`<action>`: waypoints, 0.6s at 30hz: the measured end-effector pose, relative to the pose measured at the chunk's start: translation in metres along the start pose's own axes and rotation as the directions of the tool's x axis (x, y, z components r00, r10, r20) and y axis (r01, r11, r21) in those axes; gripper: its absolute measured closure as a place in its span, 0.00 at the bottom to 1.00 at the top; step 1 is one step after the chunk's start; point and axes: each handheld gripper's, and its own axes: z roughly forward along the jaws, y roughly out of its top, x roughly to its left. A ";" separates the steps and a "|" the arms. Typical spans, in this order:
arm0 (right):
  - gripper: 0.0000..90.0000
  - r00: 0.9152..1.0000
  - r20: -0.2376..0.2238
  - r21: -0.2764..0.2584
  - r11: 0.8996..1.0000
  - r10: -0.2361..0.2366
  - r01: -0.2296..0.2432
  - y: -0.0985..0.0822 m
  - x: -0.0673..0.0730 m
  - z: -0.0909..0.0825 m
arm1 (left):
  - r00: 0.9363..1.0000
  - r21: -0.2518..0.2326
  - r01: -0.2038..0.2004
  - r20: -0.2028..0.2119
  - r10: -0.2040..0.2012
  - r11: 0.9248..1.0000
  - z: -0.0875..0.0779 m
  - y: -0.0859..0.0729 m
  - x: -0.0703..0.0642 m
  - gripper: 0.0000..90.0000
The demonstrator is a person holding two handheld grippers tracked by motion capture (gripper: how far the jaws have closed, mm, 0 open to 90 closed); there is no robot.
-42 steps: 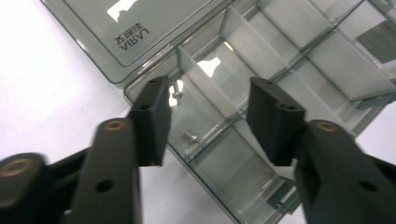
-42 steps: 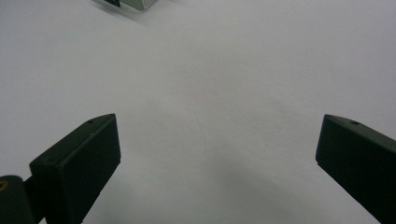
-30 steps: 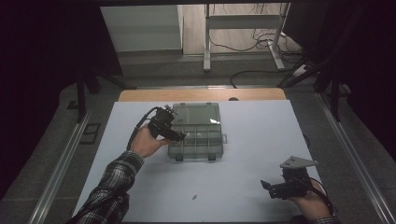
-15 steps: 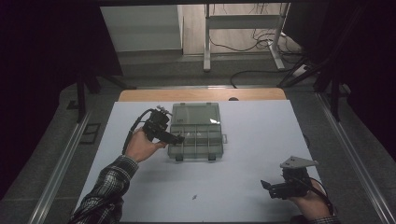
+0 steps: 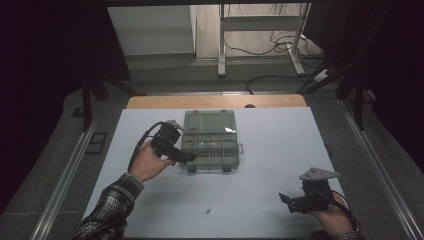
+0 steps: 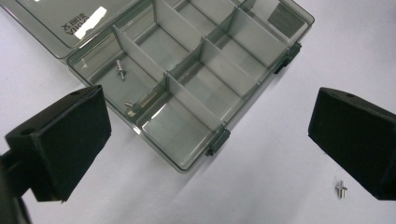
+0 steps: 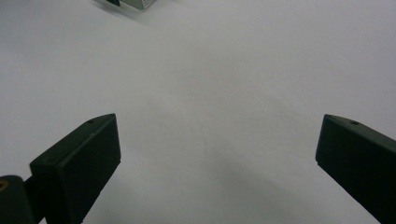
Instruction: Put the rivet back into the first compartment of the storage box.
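Jaws of the left tool stand spread wide and have just been opening, with nothing between them; the tool hangs over the near left corner of the smoky translucent plastic compartment box, which lies open on the white table with its clear lid folded flat away from the person. In the left gripper view the box shows grey dividers forming several compartments; two small metal pins lie in the compartment nearest the hinge and lid corner, one near the lid edge and the other against the front wall beside what may be a short metal strip, though the reflections make that hard to tell. A further small silver pin lies loose on the table, apart from the box, just beside the jaw at the right of that view. The right tool rests low near the table's near right corner, well apart from the box, its jaws also spread with bare table between them.
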 end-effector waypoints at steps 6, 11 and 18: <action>0.00 1.000 0.000 0.001 1.000 0.000 0.000 0.000 0.000 0.000 | 1.000 0.002 -0.016 0.002 0.016 1.000 -0.001 -0.007 -0.008 0.00; 0.00 1.000 0.001 0.001 1.000 0.000 0.000 0.000 0.000 0.000 | 0.999 0.011 -0.037 -0.001 0.037 0.999 -0.002 -0.012 -0.016 0.00; 0.00 1.000 0.001 0.001 1.000 0.000 0.000 0.000 0.000 0.000 | 0.998 0.010 -0.057 0.000 0.057 0.998 -0.005 -0.019 -0.029 0.00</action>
